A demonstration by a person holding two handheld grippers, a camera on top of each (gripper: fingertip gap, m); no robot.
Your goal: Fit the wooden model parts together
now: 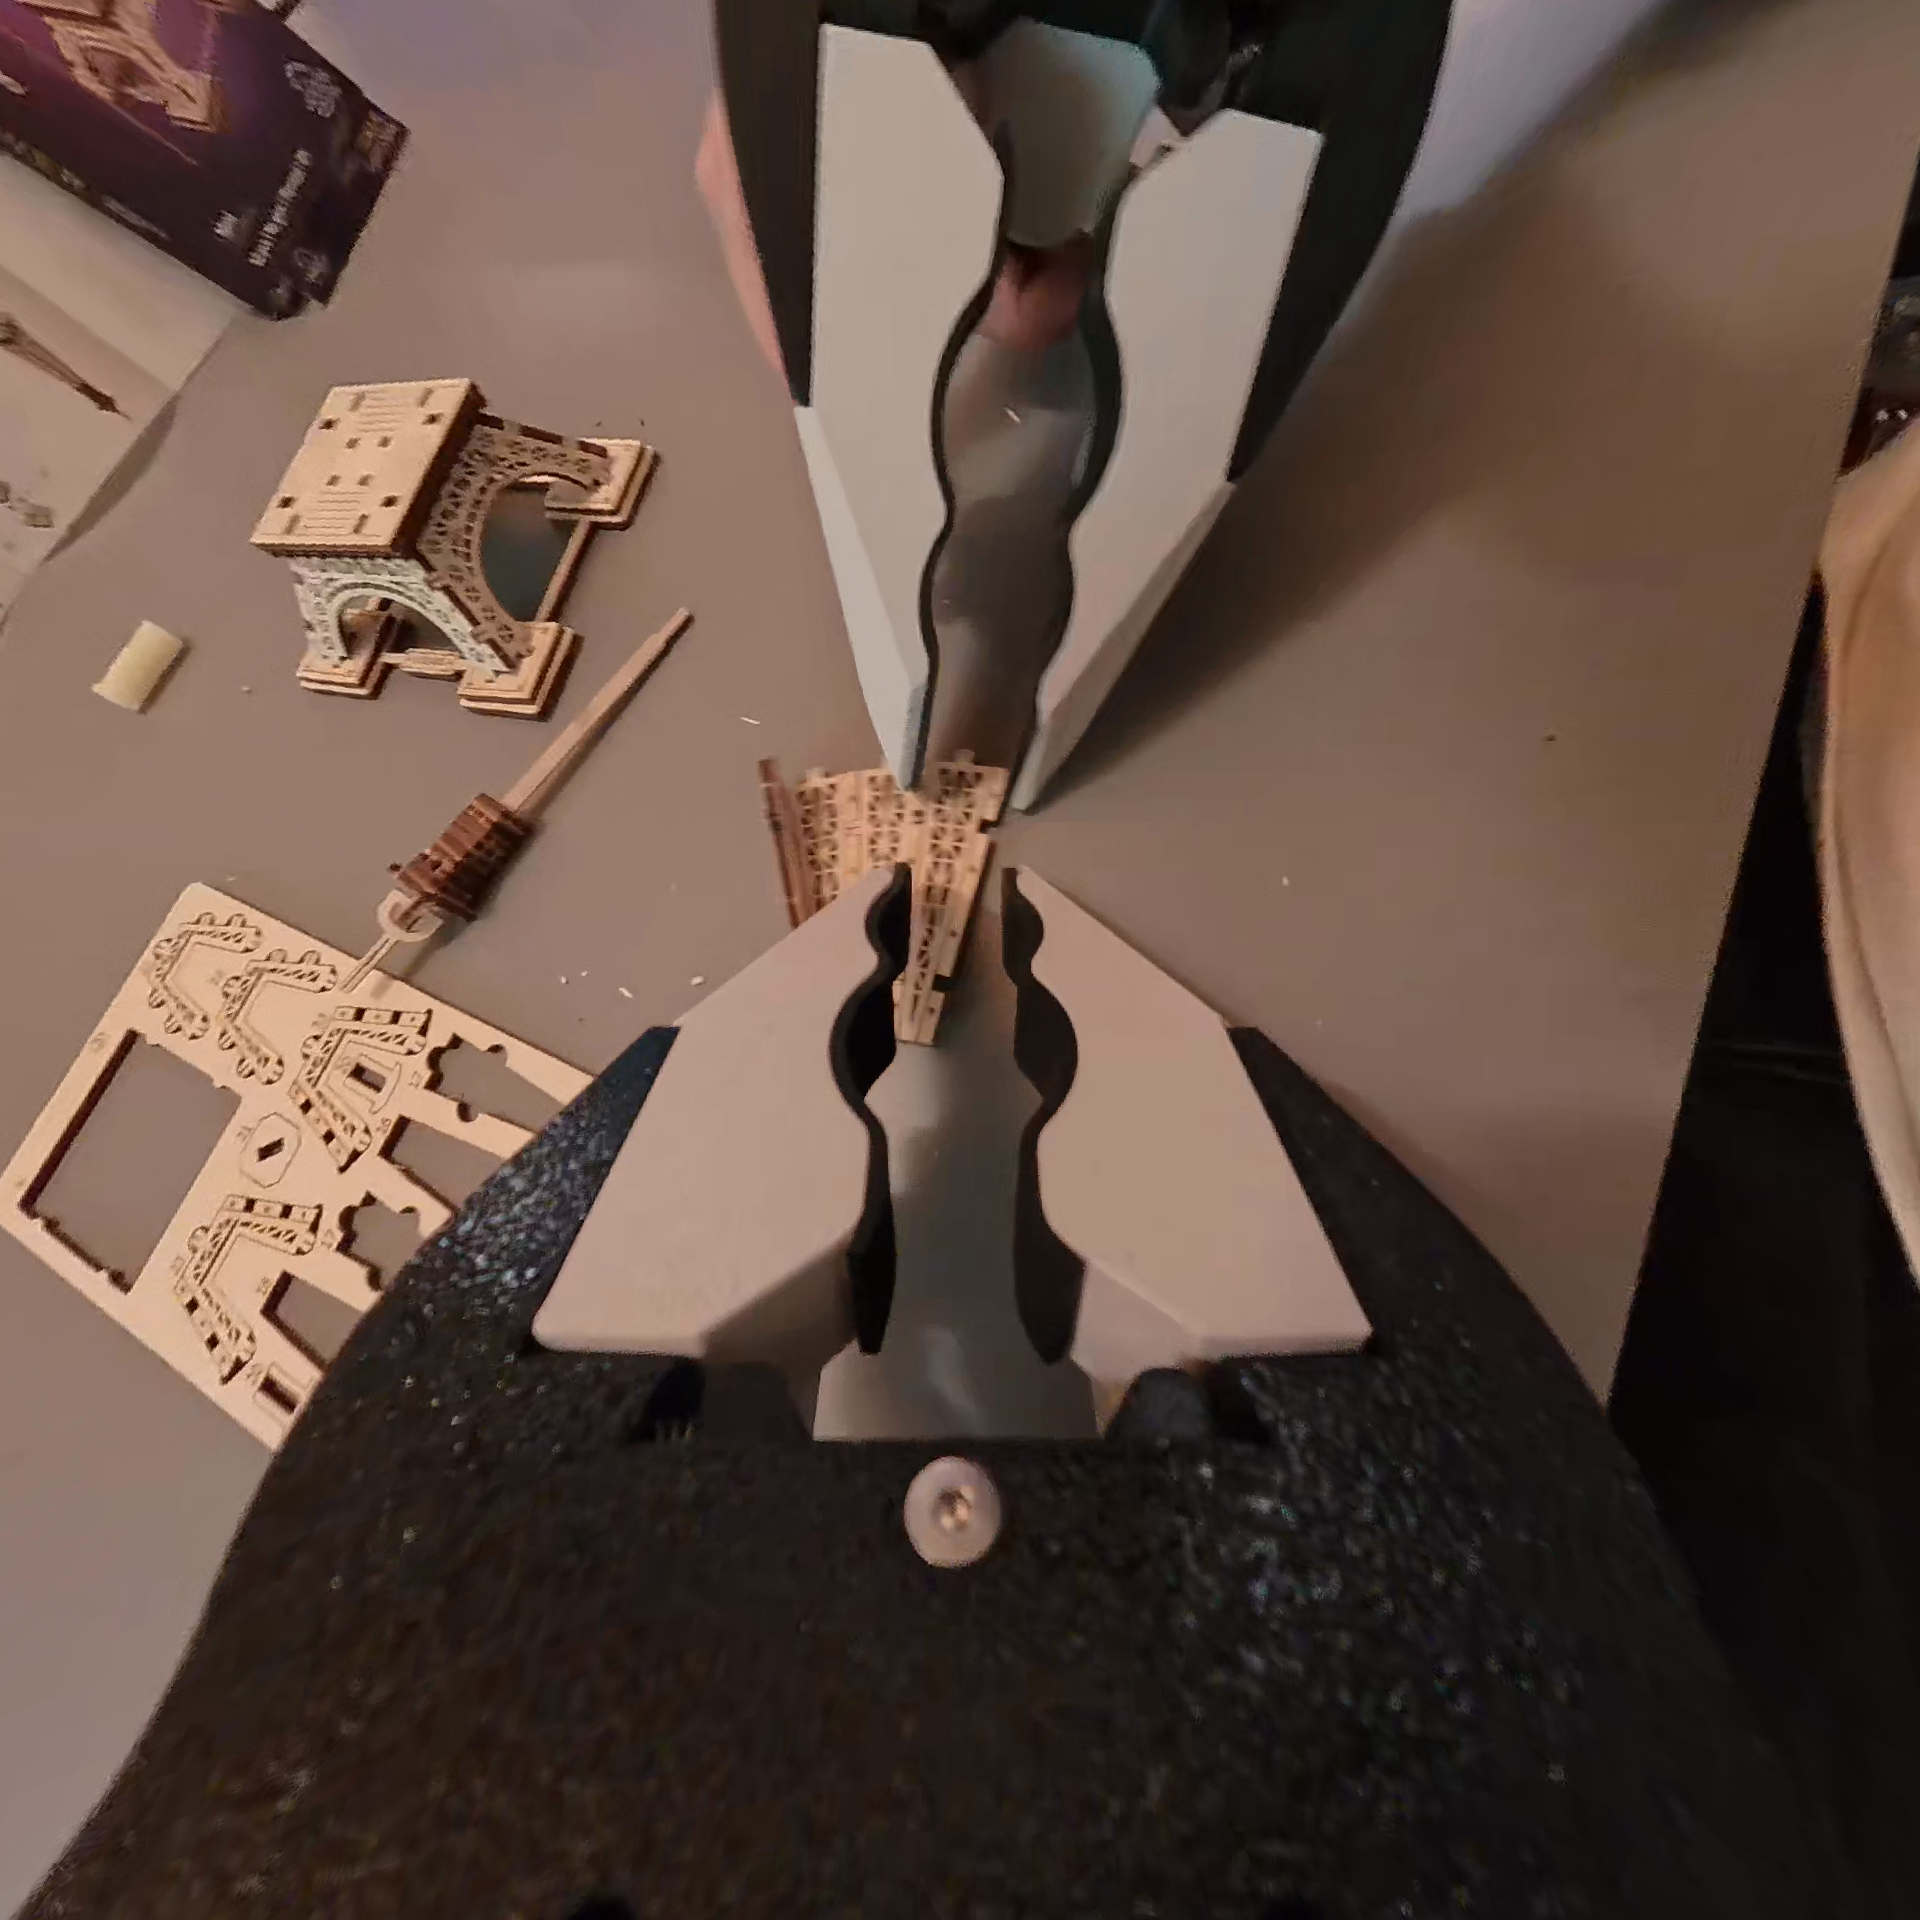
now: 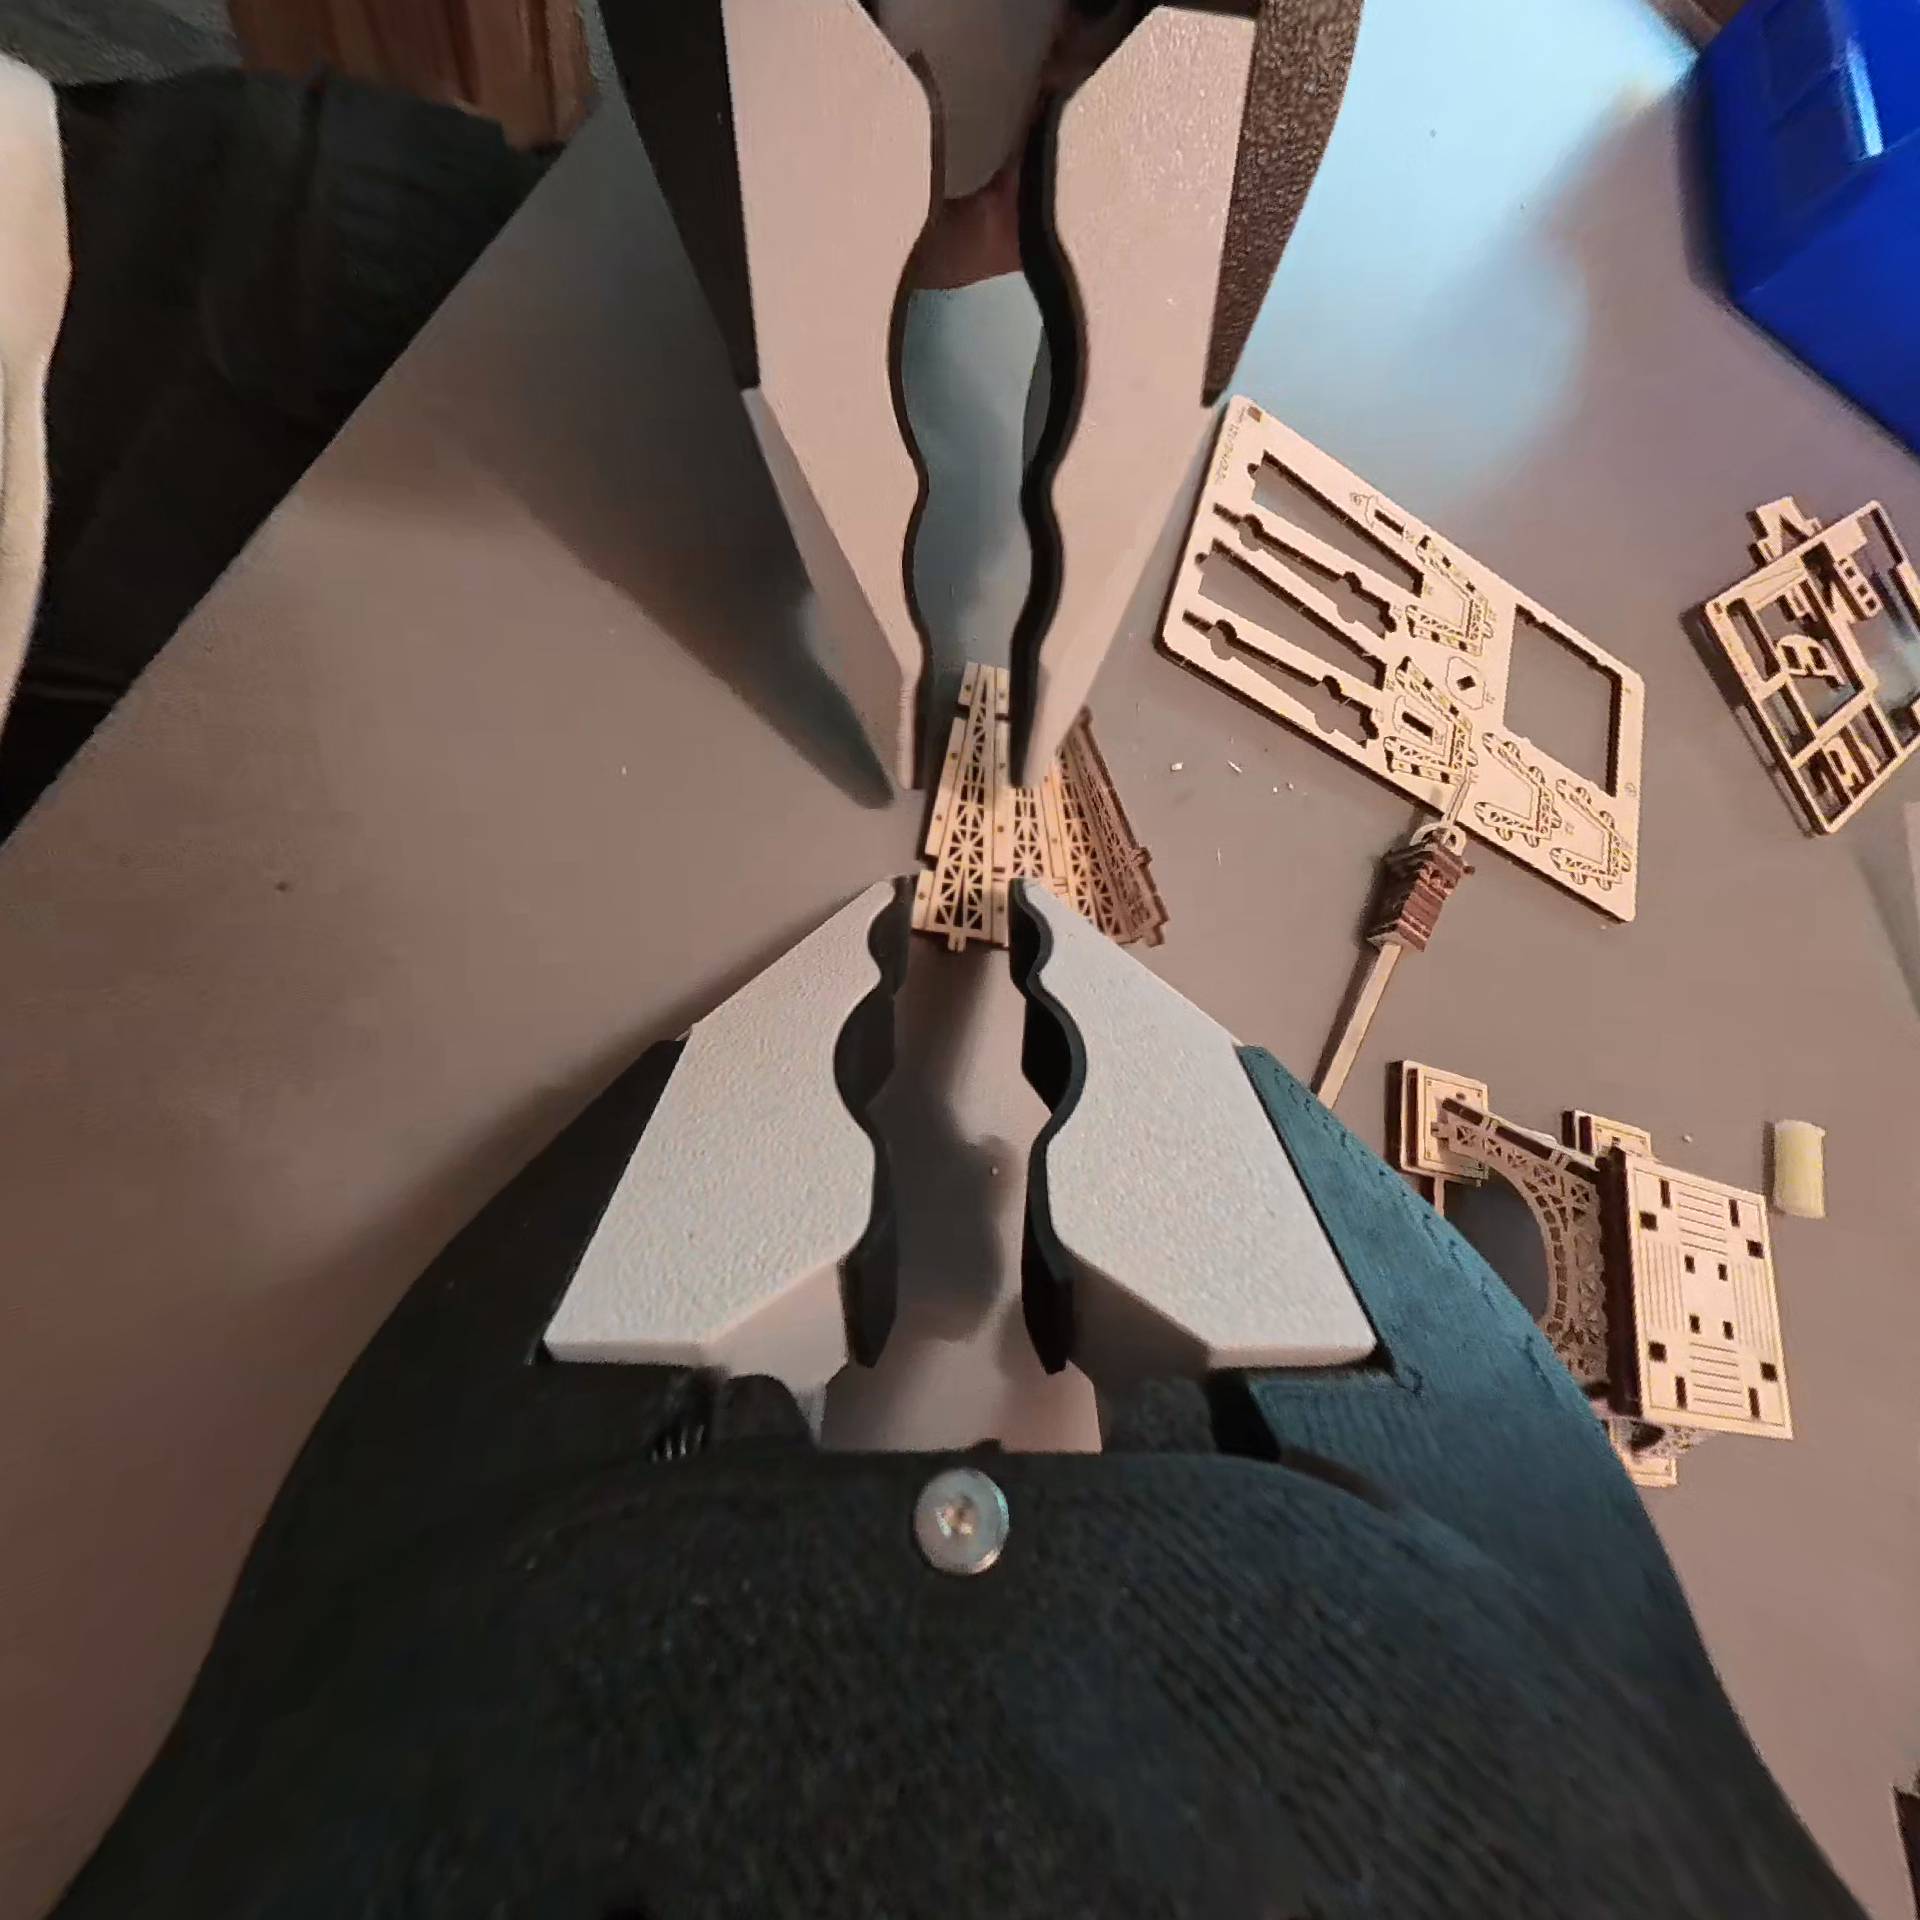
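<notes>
A tapered wooden lattice panel [image 1: 940, 935] [image 2: 966, 831] is raised over a small pile of like panels [image 1: 831, 831] [image 2: 1081, 831] on the grey table. My left gripper [image 1: 954, 888] has its fingers nearly together, with the panel's narrow end between the pads. It also shows from the right wrist view [image 2: 971, 774]. My right gripper [image 2: 958, 896] faces it from the other side, also nearly shut, its tips pinching the panel's wide end. It also shows in the left wrist view [image 1: 971, 795]. The built tower base [image 1: 436, 540] [image 2: 1621, 1278] stands apart.
A spire piece with a dark stacked collar [image 1: 488, 831] [image 2: 1403, 914] lies near the pile. A punched-out wooden sheet [image 1: 239, 1143] [image 2: 1403, 665], a second sheet [image 2: 1818, 665], a small pale block [image 1: 140, 665] [image 2: 1797, 1164], a purple box [image 1: 197, 135] and a blue bin [image 2: 1829, 208] lie around. The table edge [image 1: 1714, 935] is near. Left and right tips are no more than a few centimetres apart. Left tips and right tips are each some 25 centimeters from the small pale block [image 1: 140, 665]. Seen from the right wrist view [image 2: 1797, 1163] as well.
</notes>
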